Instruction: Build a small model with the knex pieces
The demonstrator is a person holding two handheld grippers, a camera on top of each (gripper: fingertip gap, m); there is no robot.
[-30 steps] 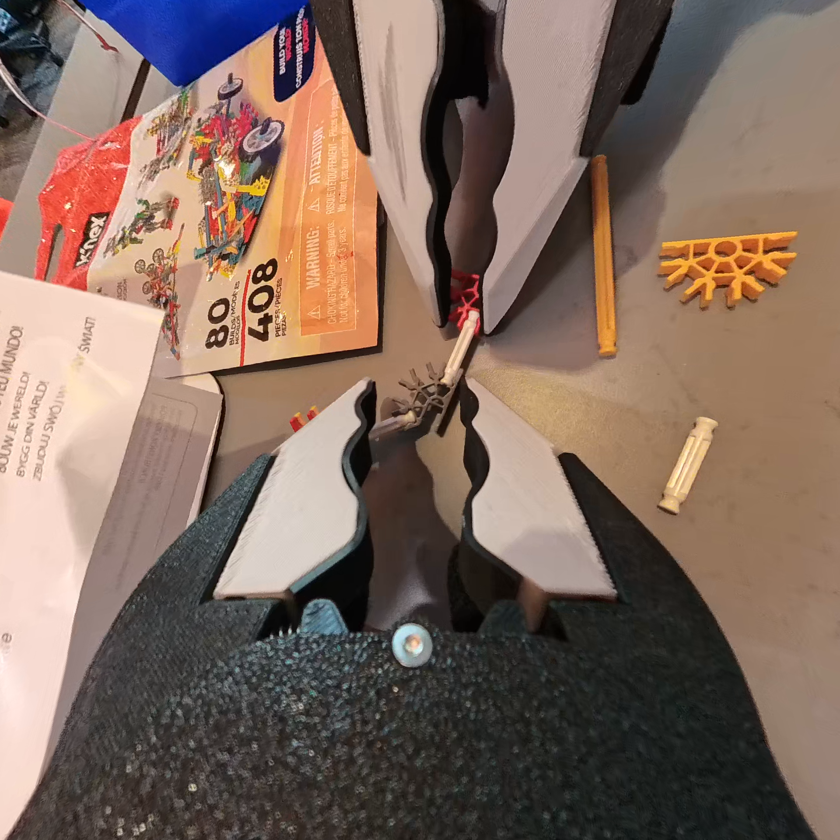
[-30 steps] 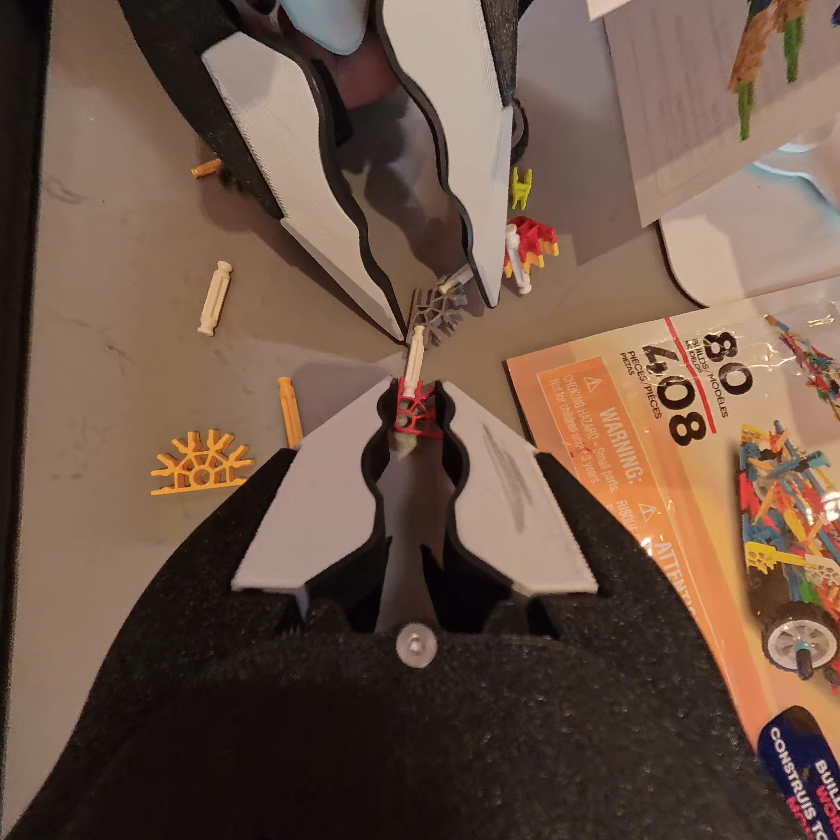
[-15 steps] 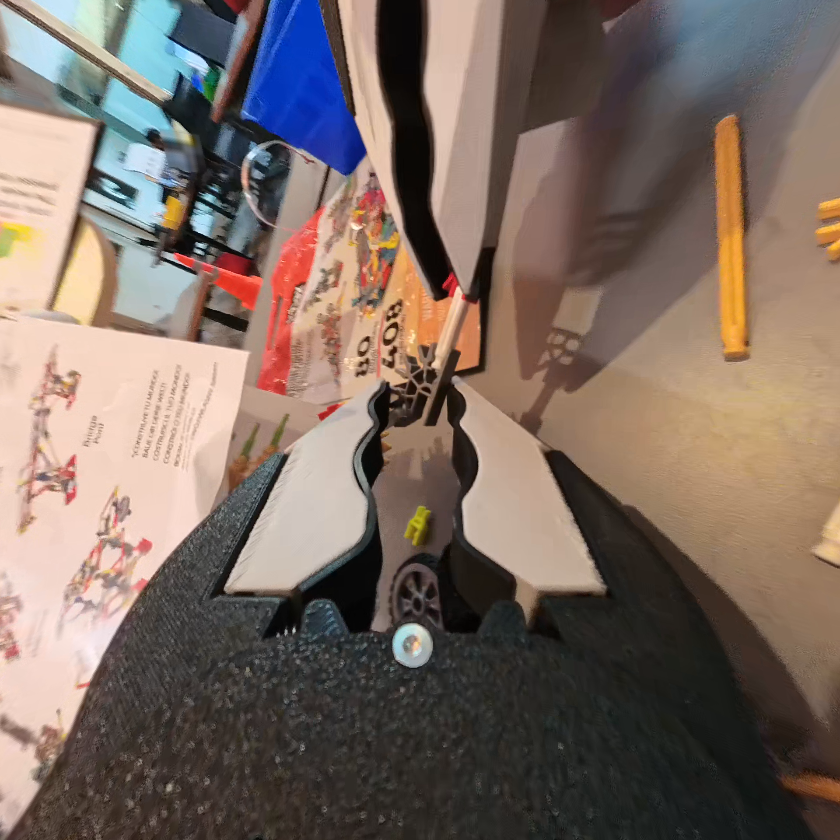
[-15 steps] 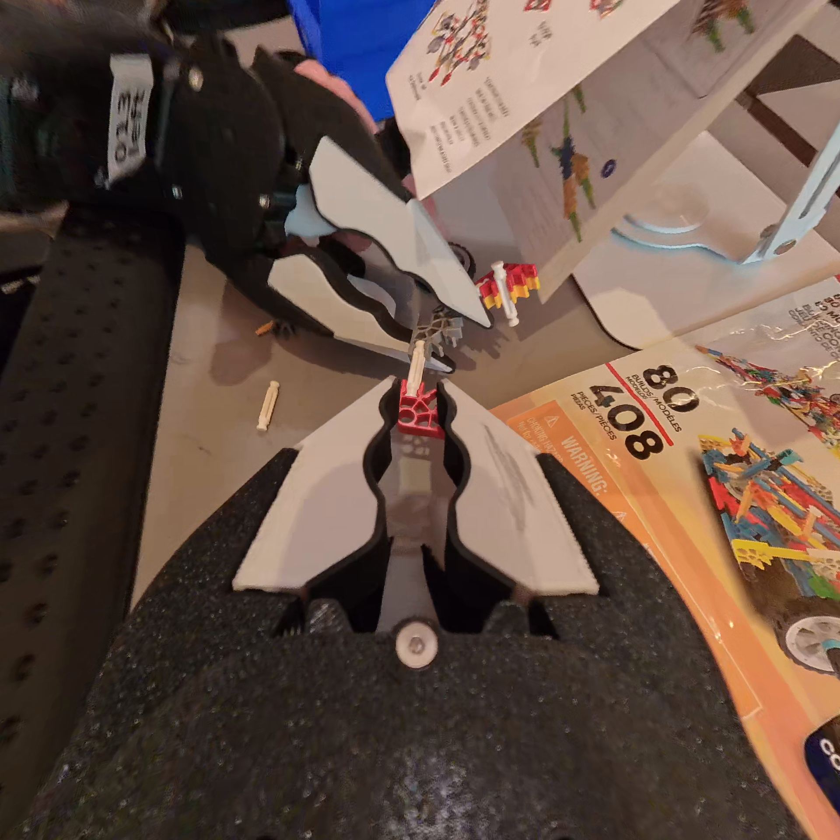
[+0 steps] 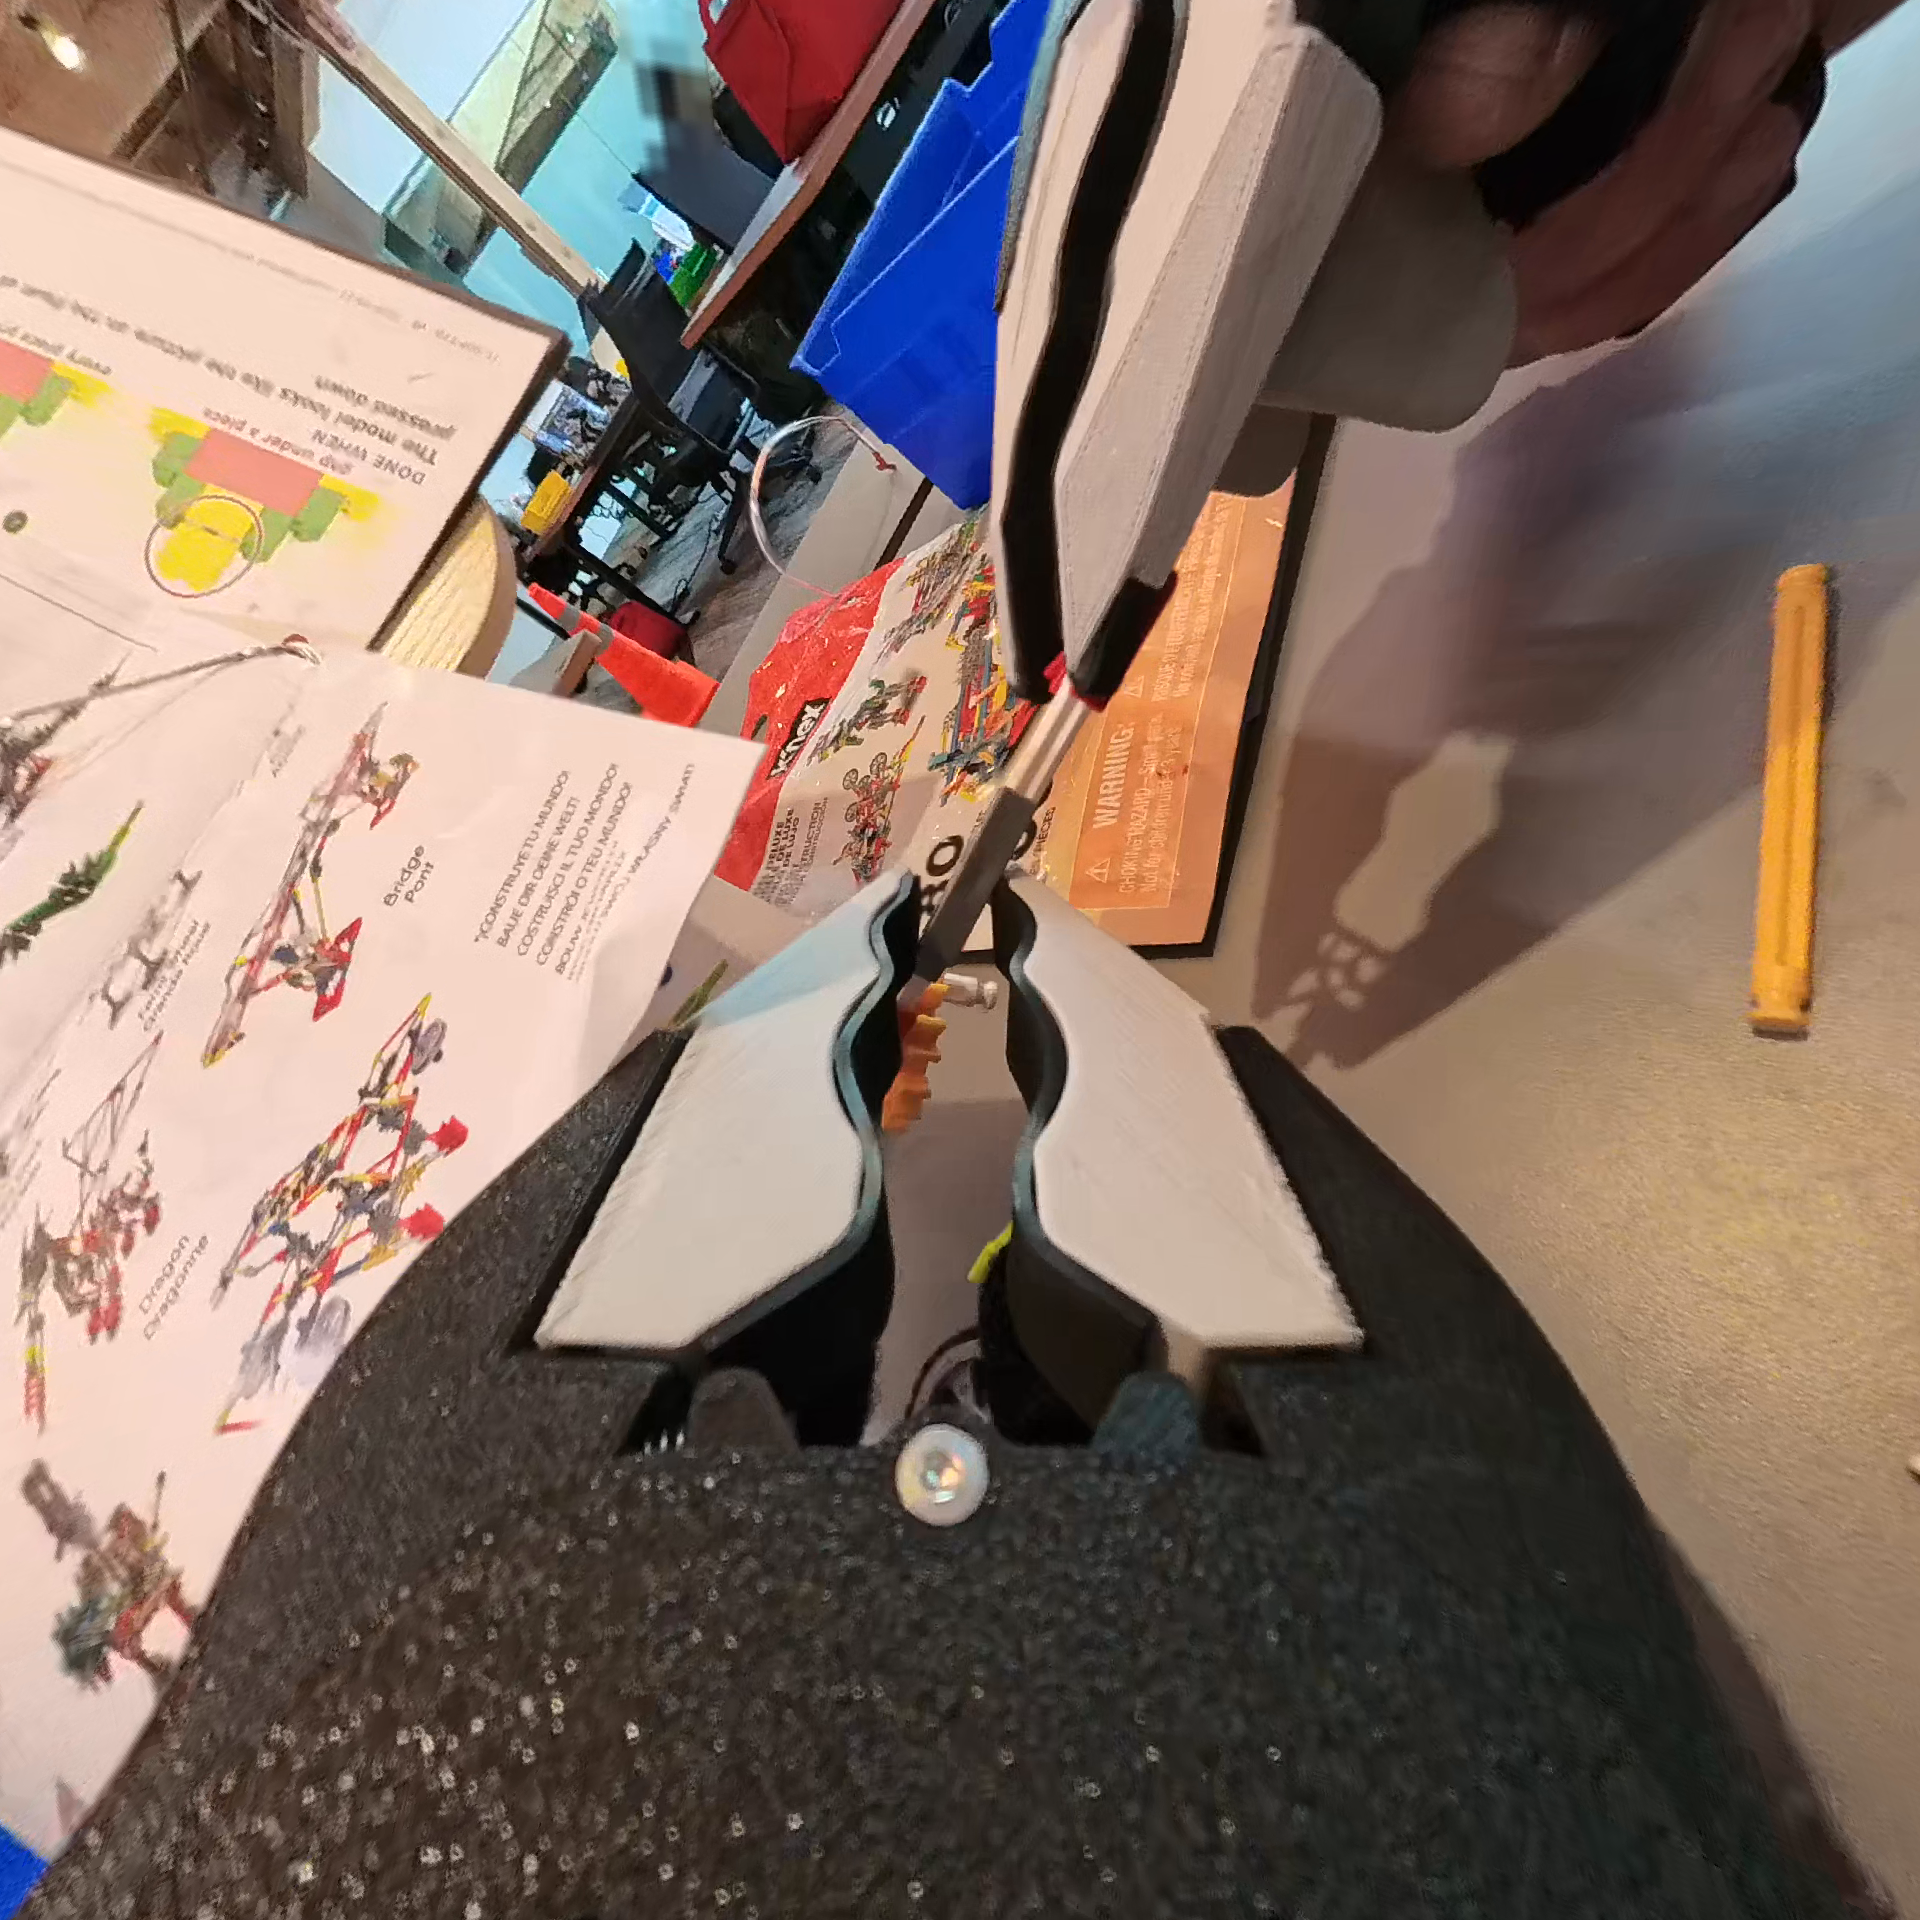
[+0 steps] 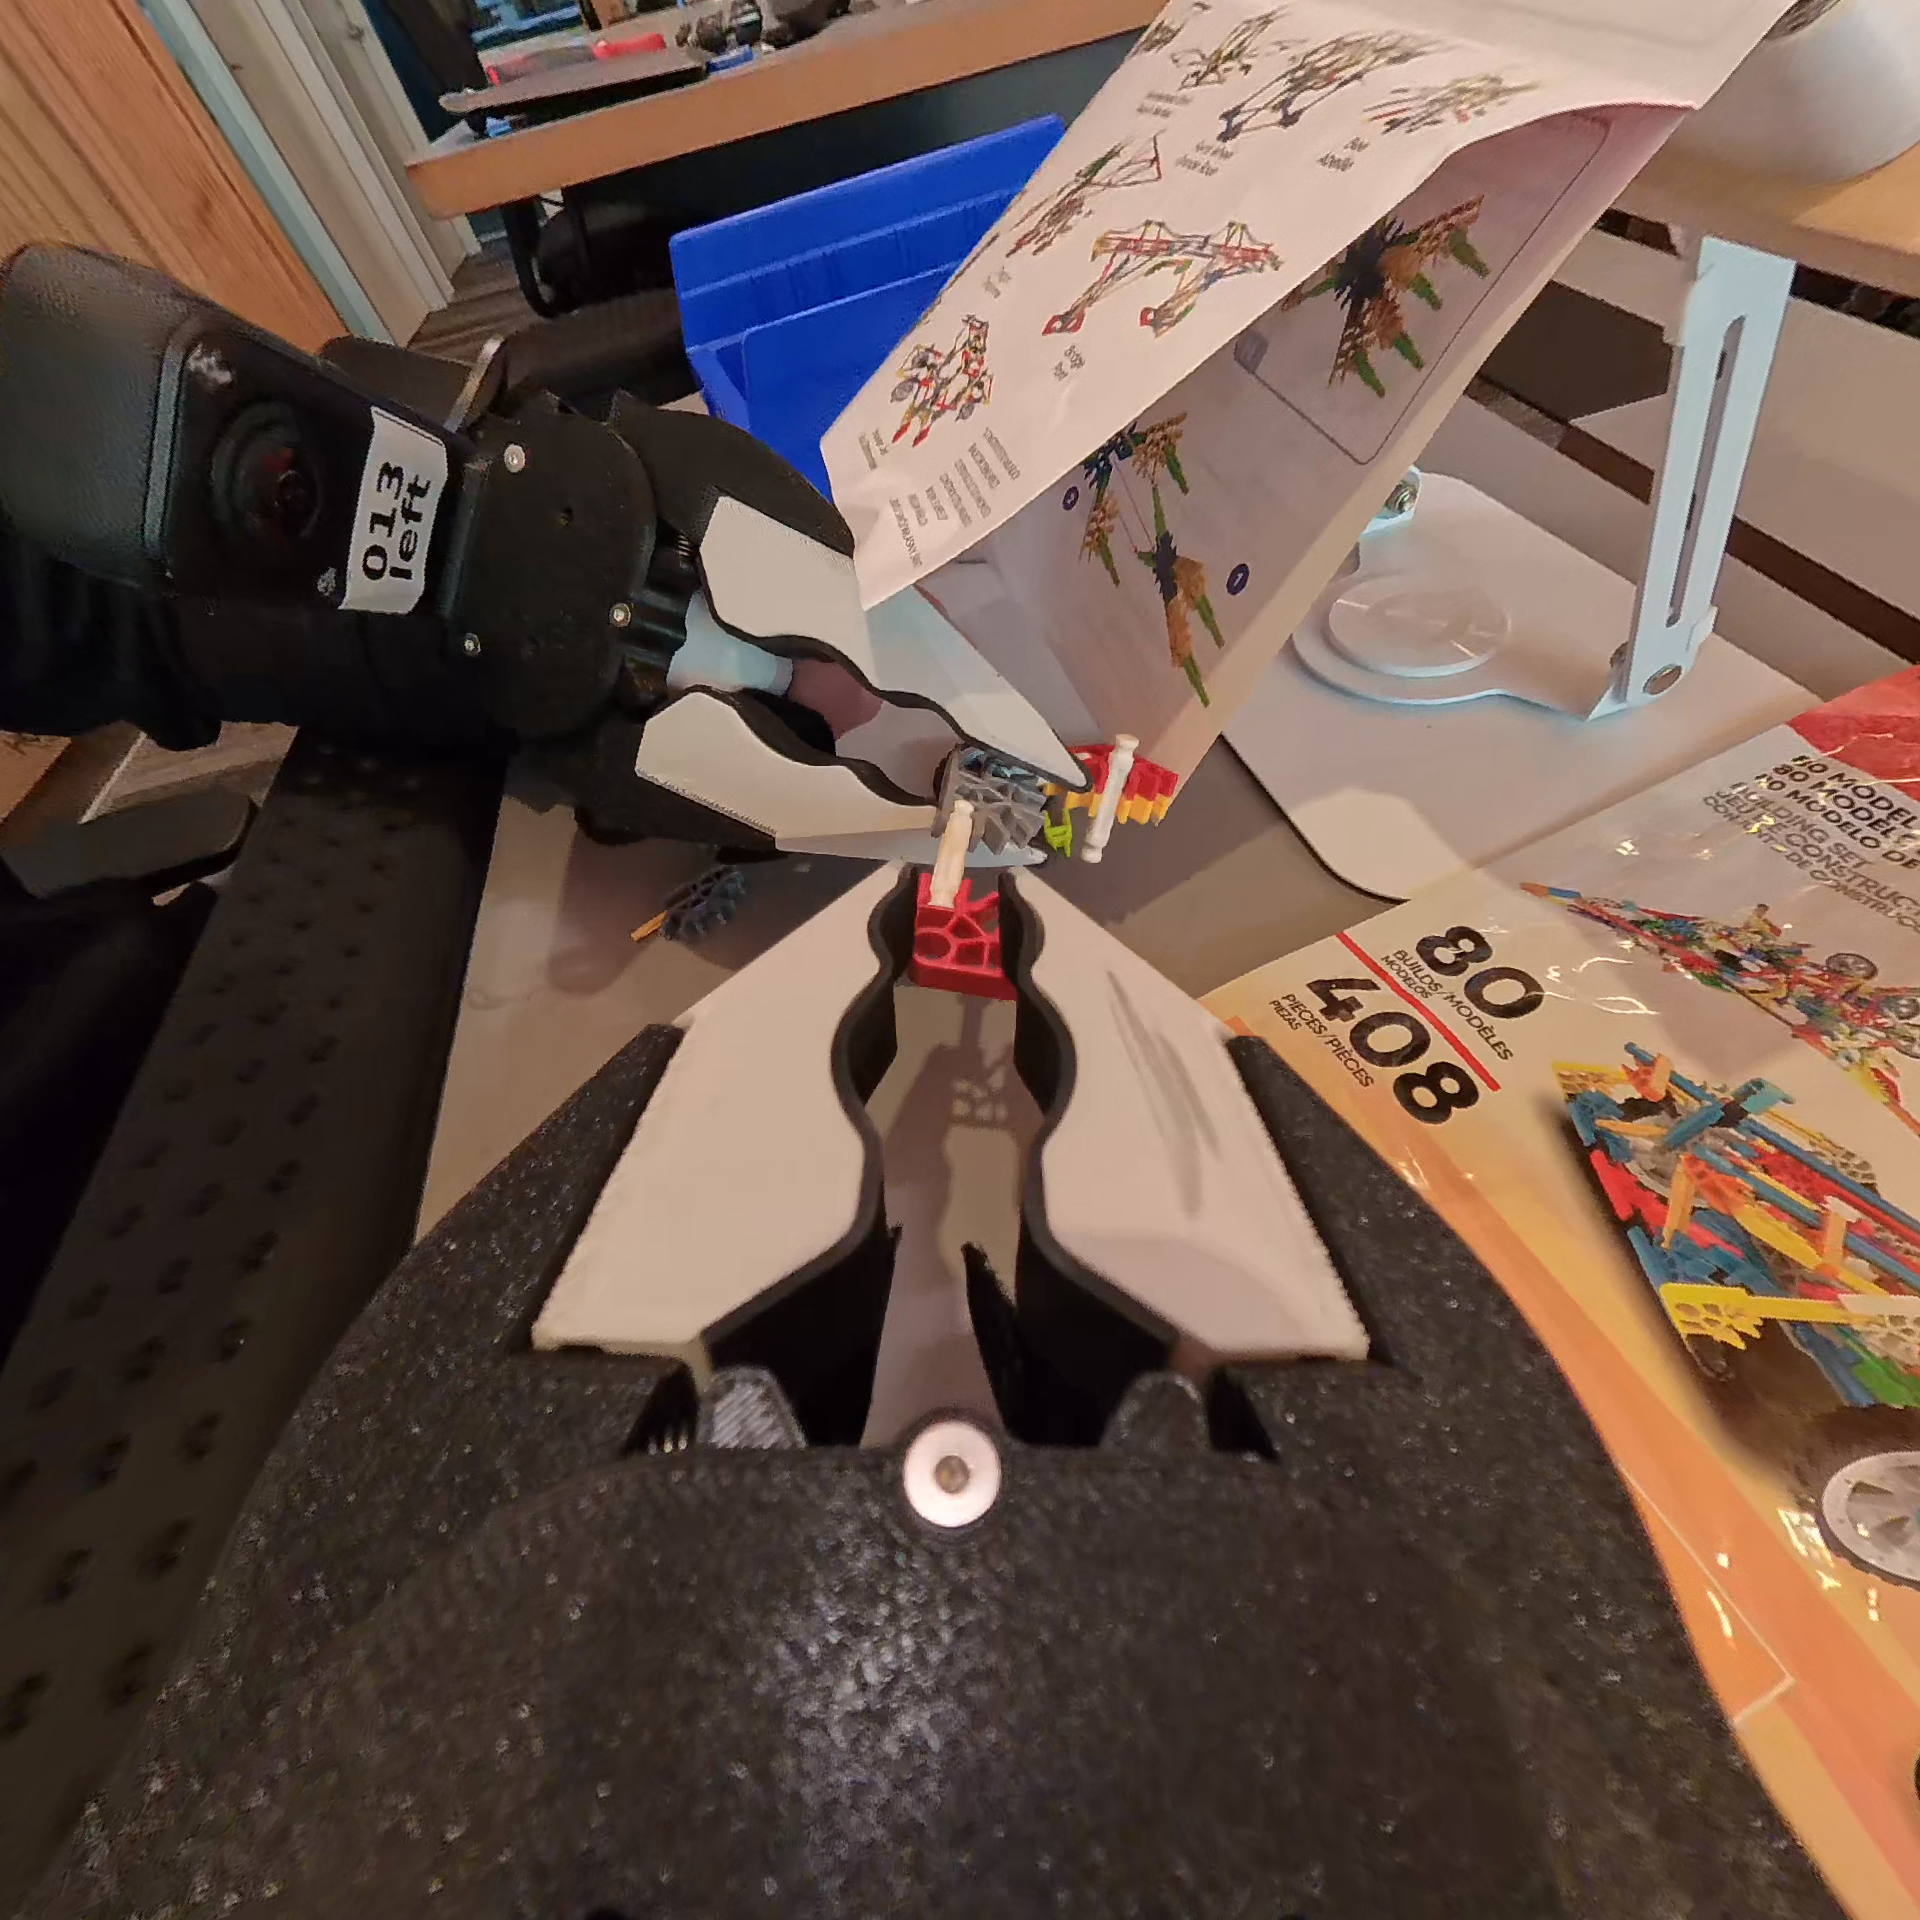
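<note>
My right gripper (image 6: 954, 906) is shut on a red connector (image 6: 961, 940). A short white rod (image 6: 951, 840) runs from that connector into a grey snowflake connector (image 6: 1000, 808). My left gripper (image 6: 1051, 818) comes in from the left and is shut on the grey connector. In the left wrist view my left gripper (image 5: 958, 902) pinches the grey connector (image 5: 961, 883) edge-on. The rod (image 5: 1044, 743) leads up to the red connector (image 5: 1054, 671), held by the right gripper (image 5: 1070, 681) coming down from above. The joined pieces are held above the table.
A red and yellow assembly (image 6: 1122, 790) lies just behind the pieces. An instruction booklet (image 6: 1247, 312) leans on a white stand (image 6: 1403, 623). A printed bag (image 6: 1558, 1091) lies right, a blue bin (image 6: 831, 291) behind, a yellow rod (image 5: 1787, 800) and a grey connector (image 6: 707, 904) on the table. The left gripper's tips are roughly 4 centimetres from the right gripper's.
My left gripper closed on the grey connector. Both grippers then rose from the table and tilted, carrying the joined pieces up; the views now look across the room.
</note>
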